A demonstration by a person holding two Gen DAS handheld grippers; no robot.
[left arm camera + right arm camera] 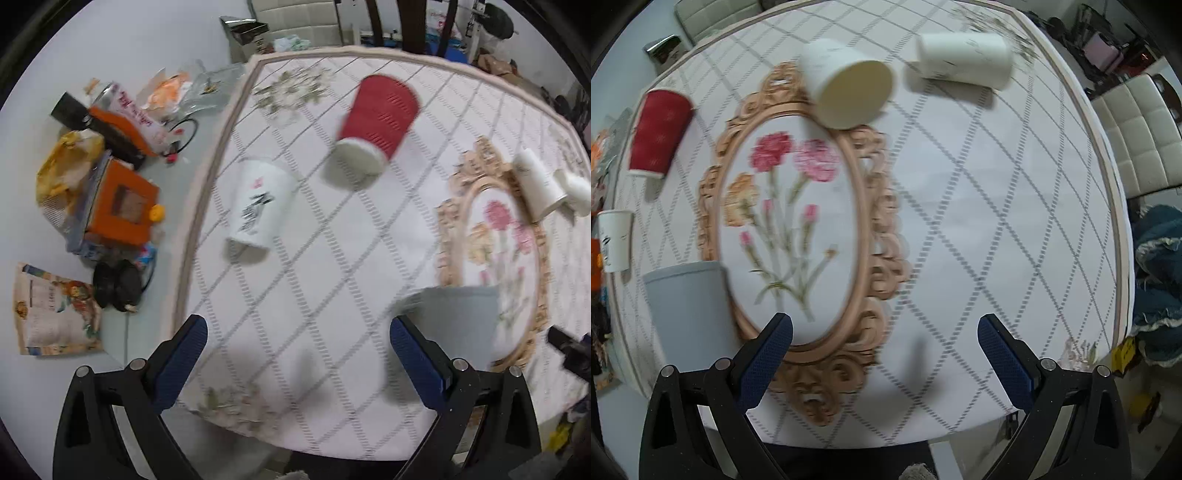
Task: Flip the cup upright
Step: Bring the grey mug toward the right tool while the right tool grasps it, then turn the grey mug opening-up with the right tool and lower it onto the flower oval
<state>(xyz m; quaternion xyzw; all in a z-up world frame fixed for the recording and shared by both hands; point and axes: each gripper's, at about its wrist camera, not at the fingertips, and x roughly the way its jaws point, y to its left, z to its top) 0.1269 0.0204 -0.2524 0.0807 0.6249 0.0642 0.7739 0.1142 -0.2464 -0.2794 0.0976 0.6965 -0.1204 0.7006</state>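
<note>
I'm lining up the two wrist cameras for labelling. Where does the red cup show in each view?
Left wrist view: the red cup is upper centre, beyond the white printed cup.
Right wrist view: the red cup is at the far left edge, upper half.
Shared landmark: the oval flower frame on the tablecloth, to the cup's right in both views.

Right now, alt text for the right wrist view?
The open, empty right claw hovers over a floral tablecloth. Ahead, two white cups lie tipped: one showing its base, another on its side. A red cup, grey cup and small white cup sit left.
</note>
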